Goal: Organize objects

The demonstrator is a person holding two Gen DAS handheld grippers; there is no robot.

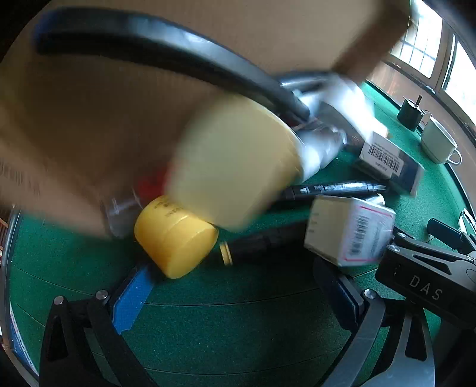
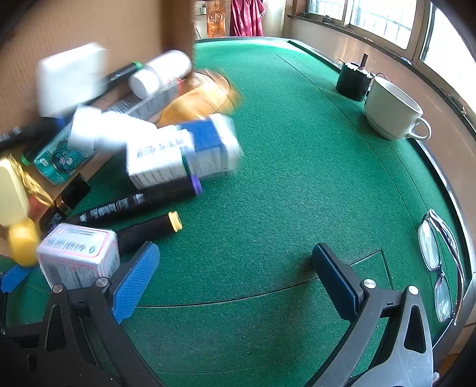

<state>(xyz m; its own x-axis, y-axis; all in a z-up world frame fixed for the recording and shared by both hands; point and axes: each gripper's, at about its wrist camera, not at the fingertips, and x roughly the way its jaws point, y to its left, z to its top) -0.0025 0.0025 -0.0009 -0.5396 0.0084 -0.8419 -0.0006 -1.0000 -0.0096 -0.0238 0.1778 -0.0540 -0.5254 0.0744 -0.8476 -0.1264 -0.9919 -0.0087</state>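
A tilted cardboard box [image 1: 89,119] fills the upper left, and blurred objects tumble out of it onto the green felt table [image 1: 238,327]. Among them are a yellow cap-shaped tub [image 1: 175,235], a pale yellow blurred item [image 1: 238,166], a black marker with a yellow end [image 1: 261,244] and a pink-edged white box [image 1: 351,235]. My left gripper [image 1: 235,285] stands open just short of the tub, holding nothing. In the right wrist view a blue-and-white box [image 2: 184,151], a white bottle [image 2: 160,73] and a purple-capped marker [image 2: 139,199] lie spilled. My right gripper [image 2: 235,259] is open over bare felt.
A pale cup [image 2: 392,113] and a black motor [image 2: 354,79] stand at the table's far right rim. Glasses [image 2: 440,259] lie near the right edge. A teal cartoon can [image 2: 59,160] rests by the box [image 2: 89,23]. Windows run behind the table.
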